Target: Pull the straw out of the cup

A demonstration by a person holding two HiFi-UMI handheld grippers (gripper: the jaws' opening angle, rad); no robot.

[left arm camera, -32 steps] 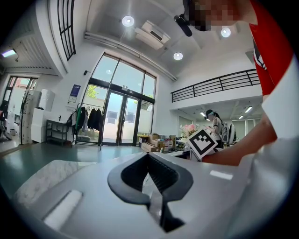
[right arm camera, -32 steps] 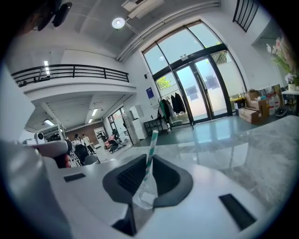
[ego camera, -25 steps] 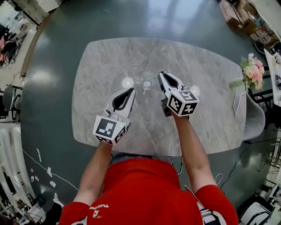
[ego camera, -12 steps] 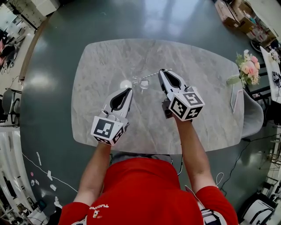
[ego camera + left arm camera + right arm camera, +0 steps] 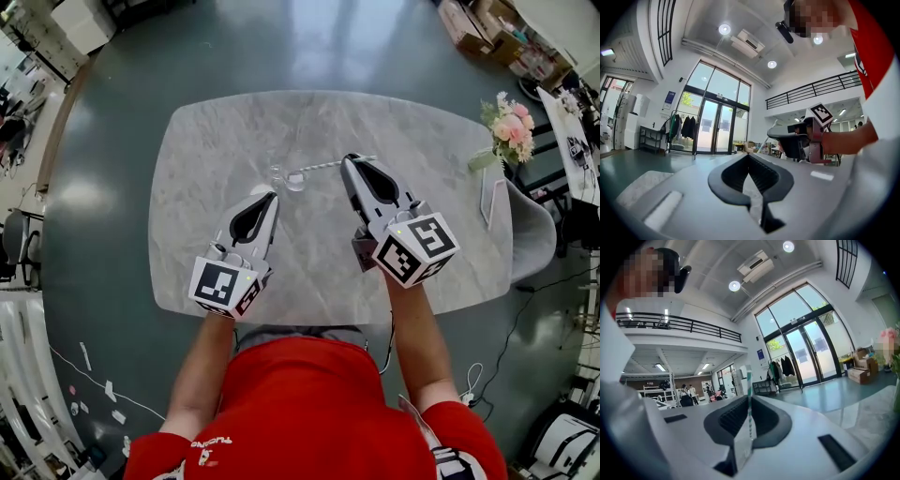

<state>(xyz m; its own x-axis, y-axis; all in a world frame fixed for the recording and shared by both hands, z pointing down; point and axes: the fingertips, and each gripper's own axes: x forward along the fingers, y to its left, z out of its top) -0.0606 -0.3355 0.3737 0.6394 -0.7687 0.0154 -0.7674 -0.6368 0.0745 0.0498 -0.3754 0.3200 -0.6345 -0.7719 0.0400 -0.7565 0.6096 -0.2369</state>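
A clear glass cup (image 5: 295, 180) stands near the middle of the marble table (image 5: 216, 141). A green-and-white striped straw (image 5: 326, 165) slants from the cup's rim up to my right gripper (image 5: 350, 160), which is shut on its upper part. In the right gripper view the straw (image 5: 749, 380) stands upright, pinched between the jaws of the right gripper (image 5: 748, 397). Whether its lower end is still inside the cup I cannot tell. My left gripper (image 5: 269, 195) hovers just left of and nearer than the cup, jaws shut and empty, as seen in the left gripper view (image 5: 749, 157).
A bunch of pink flowers (image 5: 507, 127) and a grey chair (image 5: 530, 230) stand off the table's right end. Cardboard boxes (image 5: 483, 33) lie on the floor at the far right. A small glass piece (image 5: 277, 172) sits beside the cup.
My right gripper has risen toward the camera with the straw, drawing it up from the cup. The left gripper has lifted a little and drawn back from the cup.
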